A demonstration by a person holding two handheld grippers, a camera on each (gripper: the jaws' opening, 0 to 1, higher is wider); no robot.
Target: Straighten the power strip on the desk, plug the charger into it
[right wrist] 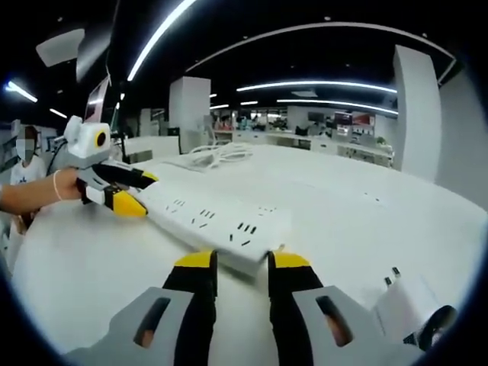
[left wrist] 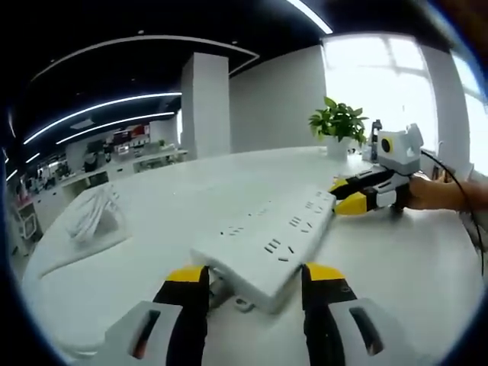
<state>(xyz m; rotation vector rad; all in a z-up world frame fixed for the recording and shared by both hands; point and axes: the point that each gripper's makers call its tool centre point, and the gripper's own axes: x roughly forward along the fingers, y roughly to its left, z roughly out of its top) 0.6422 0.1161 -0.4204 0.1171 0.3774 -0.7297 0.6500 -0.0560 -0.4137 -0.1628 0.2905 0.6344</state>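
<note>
My left gripper [left wrist: 255, 276] has its fingers [left wrist: 189, 276] spread to either side of the near end of the power strip [left wrist: 271, 236]; whether the pads actually press its sides I cannot tell from here, though they sit right against it. My right gripper [right wrist: 242, 261] holds the opposite end, its fingers [right wrist: 197, 261] close together at the strip's end edge, seemingly pinching it.

The power strip [right wrist: 213, 221] lies flat on the white counter [left wrist: 396, 259], sockets facing up, stretching between my two grippers. In the left gripper view the right gripper [left wrist: 364, 194] shows at the far end with a hand [left wrist: 438, 194] behind it. In the right gripper view the left gripper [right wrist: 122, 191] shows at the far end.

The charger [right wrist: 408, 301], white with two prongs pointing up, lies on the counter [right wrist: 343, 213] to the right of my right gripper, apart from the strip. A coil of white cable [left wrist: 91, 213] lies farther off on the counter. A potted plant [left wrist: 338, 126] stands by the window.
</note>
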